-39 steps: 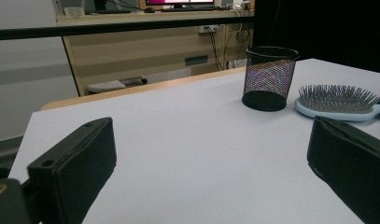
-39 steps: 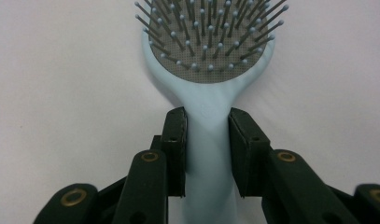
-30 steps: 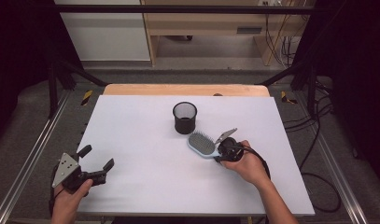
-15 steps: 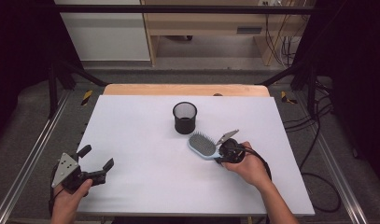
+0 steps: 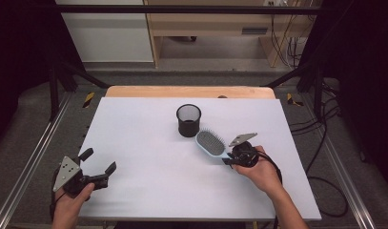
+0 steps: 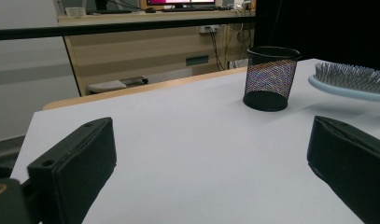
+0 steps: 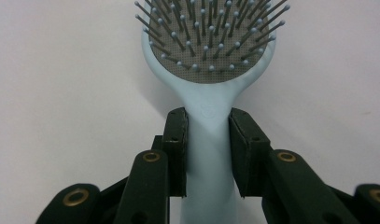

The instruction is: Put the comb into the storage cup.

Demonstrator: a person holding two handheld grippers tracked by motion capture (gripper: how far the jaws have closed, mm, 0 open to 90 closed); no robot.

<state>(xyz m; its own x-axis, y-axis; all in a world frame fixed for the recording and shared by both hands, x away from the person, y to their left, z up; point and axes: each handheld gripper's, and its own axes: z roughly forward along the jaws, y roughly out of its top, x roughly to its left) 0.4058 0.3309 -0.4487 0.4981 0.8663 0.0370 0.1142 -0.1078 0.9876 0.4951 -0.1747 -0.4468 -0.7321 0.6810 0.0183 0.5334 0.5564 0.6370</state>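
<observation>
A light blue hairbrush [image 5: 209, 142] with grey bristles up is held just above the white table, right of centre. My right gripper [image 5: 228, 159] is shut on its handle; in the right gripper view both pads press the handle [image 7: 207, 140] from the sides. A black mesh pen cup [image 5: 188, 120] stands upright just beyond the brush head; the same cup [image 6: 270, 78] rises ahead in the left gripper view, with the brush [image 6: 352, 81] to its right. My left gripper [image 5: 97, 166] stays open near the front left corner, nothing between its pads.
The white tabletop [image 5: 144, 143] has a wooden strip [image 5: 189, 91] along its far edge. Metal rails [image 5: 27, 167] run along both sides. Cables [image 5: 325, 157] lie on the floor at the right.
The brush head has risen slightly and shifted a little toward the cup with my right gripper. The left gripper has not moved.
</observation>
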